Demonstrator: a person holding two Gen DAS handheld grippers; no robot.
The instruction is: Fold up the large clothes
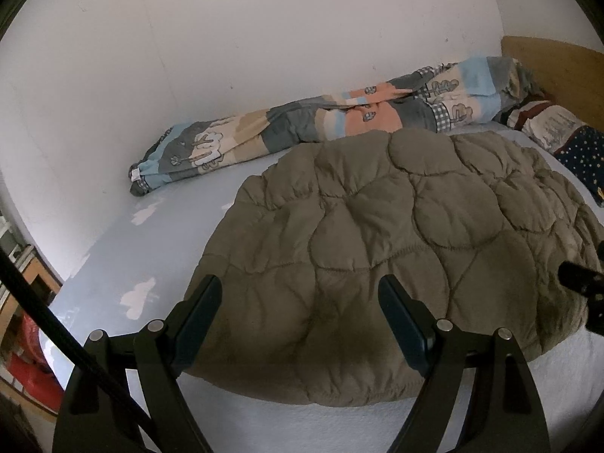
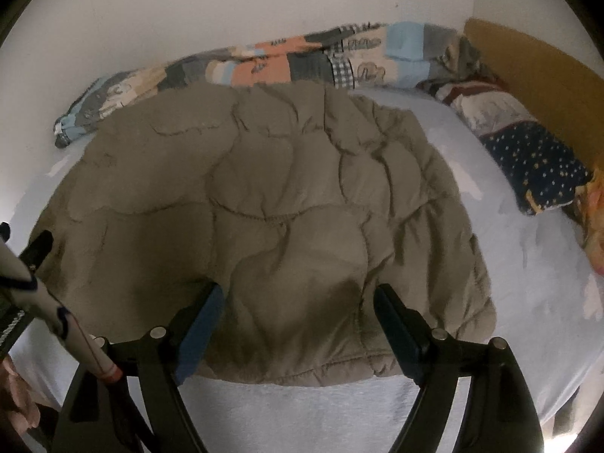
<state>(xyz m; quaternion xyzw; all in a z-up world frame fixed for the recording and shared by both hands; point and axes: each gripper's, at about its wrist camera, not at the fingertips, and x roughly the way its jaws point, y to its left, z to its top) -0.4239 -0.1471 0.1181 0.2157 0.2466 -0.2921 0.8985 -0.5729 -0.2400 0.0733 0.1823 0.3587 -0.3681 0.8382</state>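
I see the jacket (image 1: 377,245) lying spread on the bed (image 1: 124,256), beside the quilt (image 1: 302,117) along the wall. My left gripper (image 1: 300,294) and right gripper (image 2: 298,302) both hover over its near hem, fingers released, grasping nothing.

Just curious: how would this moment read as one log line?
left gripper open | right gripper open | quilted olive jacket flat on bed | ungrasped
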